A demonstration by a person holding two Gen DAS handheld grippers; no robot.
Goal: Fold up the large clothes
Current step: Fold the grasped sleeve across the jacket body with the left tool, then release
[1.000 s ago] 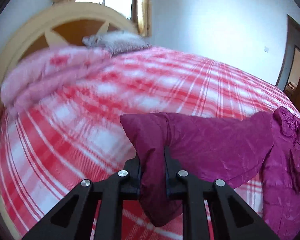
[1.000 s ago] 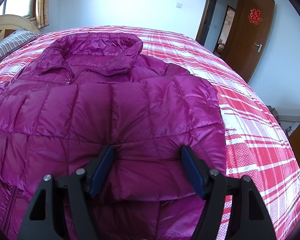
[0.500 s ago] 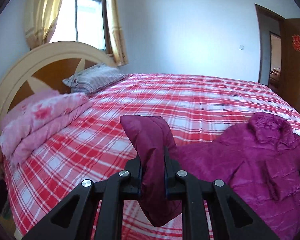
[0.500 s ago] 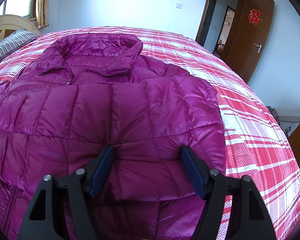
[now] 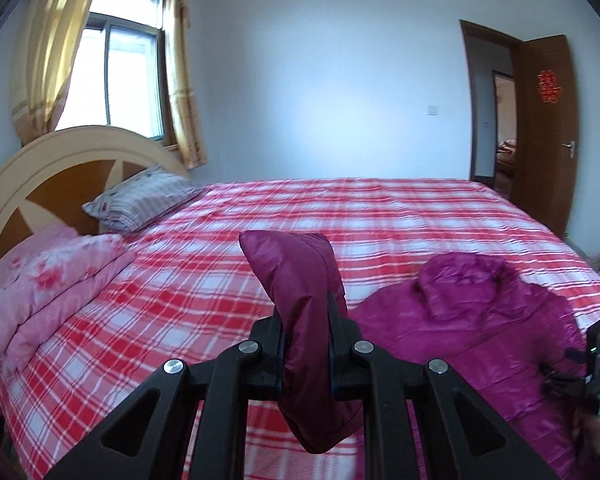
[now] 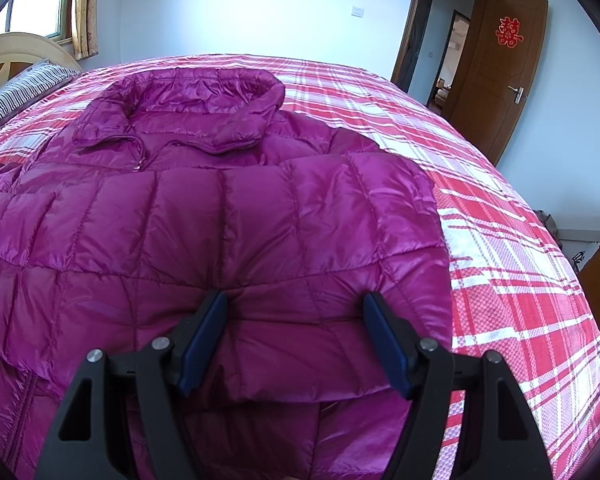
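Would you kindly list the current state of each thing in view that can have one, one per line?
Left gripper: shut on the sleeve.
Sleeve: lifted off the bed, pinched between the fingers.
Right gripper: open, fingers spread over the jacket.
Jacket: lying on the bed, right side folded over the front, collar up top.
Door: open.
Curtains: drawn aside.
Pink quilt: folded by the headboard.
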